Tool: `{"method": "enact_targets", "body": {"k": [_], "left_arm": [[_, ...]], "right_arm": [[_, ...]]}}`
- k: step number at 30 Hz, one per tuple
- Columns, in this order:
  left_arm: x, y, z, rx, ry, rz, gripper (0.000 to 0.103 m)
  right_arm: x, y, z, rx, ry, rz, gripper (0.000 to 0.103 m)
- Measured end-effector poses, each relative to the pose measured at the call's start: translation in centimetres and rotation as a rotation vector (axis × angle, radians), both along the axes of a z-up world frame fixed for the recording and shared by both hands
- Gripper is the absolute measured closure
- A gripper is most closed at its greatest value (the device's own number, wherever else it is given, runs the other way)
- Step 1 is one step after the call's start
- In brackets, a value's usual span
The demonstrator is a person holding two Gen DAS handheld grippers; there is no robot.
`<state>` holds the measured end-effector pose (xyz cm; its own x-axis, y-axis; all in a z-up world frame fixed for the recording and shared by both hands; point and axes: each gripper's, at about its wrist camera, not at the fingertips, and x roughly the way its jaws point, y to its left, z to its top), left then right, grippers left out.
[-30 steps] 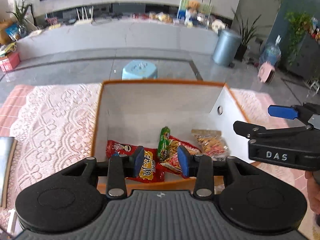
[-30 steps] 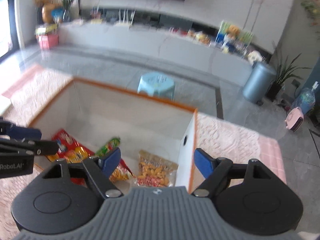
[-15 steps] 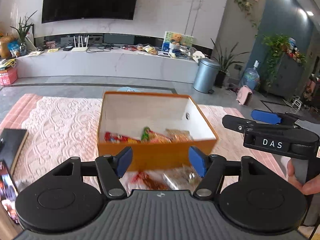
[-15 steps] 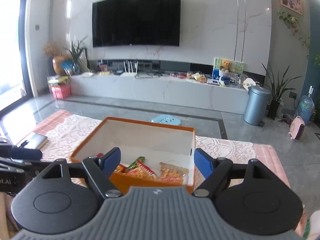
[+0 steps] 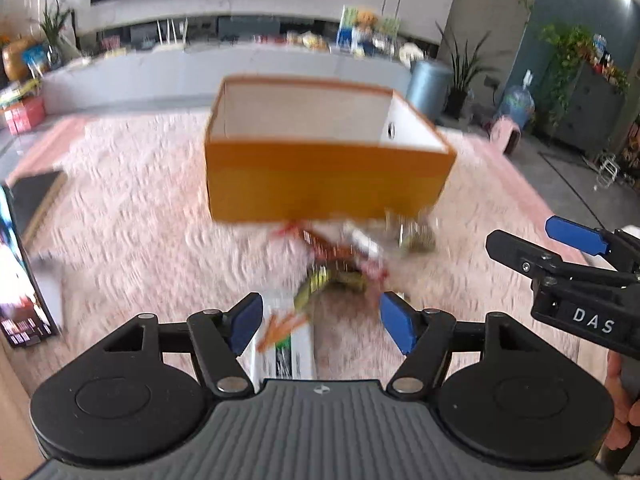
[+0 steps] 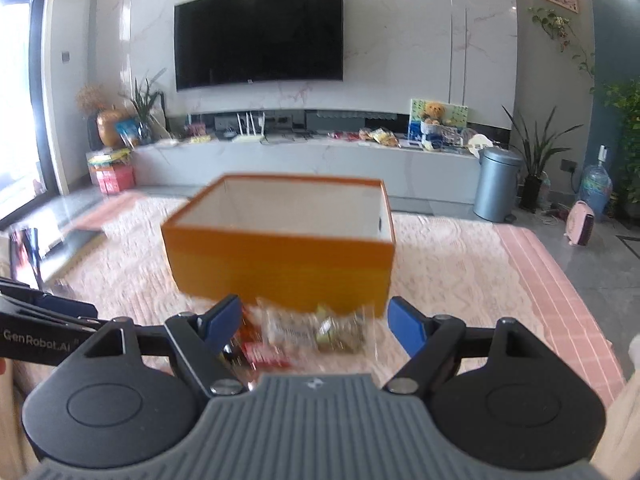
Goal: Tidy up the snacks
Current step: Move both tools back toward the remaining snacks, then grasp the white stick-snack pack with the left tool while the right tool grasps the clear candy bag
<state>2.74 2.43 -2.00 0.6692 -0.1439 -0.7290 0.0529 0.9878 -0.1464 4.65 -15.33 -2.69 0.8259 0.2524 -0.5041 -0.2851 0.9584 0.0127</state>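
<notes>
orange box (image 5: 324,180) behind loose snack packets (image 5: 344,256), left gripper (image 5: 320,320) just widened, empty, right gripper (image 6: 312,322) agape, empty

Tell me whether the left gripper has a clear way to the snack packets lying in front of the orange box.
Probably yes. The left gripper is open and empty, and the snack packets lie loose on the lace cloth just ahead of it, outside the orange box. Nothing stands between them.
</notes>
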Motion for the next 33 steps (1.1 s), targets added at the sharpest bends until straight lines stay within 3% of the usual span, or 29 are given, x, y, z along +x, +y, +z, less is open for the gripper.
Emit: {"method": "enact_targets", "body": {"k": [5,11,23,28,31,33], "left_arm": [[0.9,0.3,-2.7,-0.005,0.082,0.013,0.022],[1.0,0.9,-4.4,-0.004,0.110,0.024,0.020],[4.4,1.2,-6.9,0.026,0.217,0.010,0.019],[5.1,2.0,-7.8,0.002,0.246,0.050,0.019],[5.3,2.0,-8.3,-0.008,0.265,0.034,0.019],[5.3,1.9,-8.5,0.006,0.267,0.027,0.019]], "right_arm": [[0.4,0.0,-2.9,-0.038,0.070,-0.022,0.025],[1.1,0.8,-5.6,-0.048,0.135,-0.012,0.025],[3.0,2.7,-8.0,-0.035,0.200,0.072,0.026],[3.8,3.5,-9.1,-0.039,0.227,0.094,0.031],[4.4,3.9,-9.7,-0.032,0.240,0.097,0.044],[4.8,4.0,-10.1,-0.026,0.253,0.101,0.046]]}}
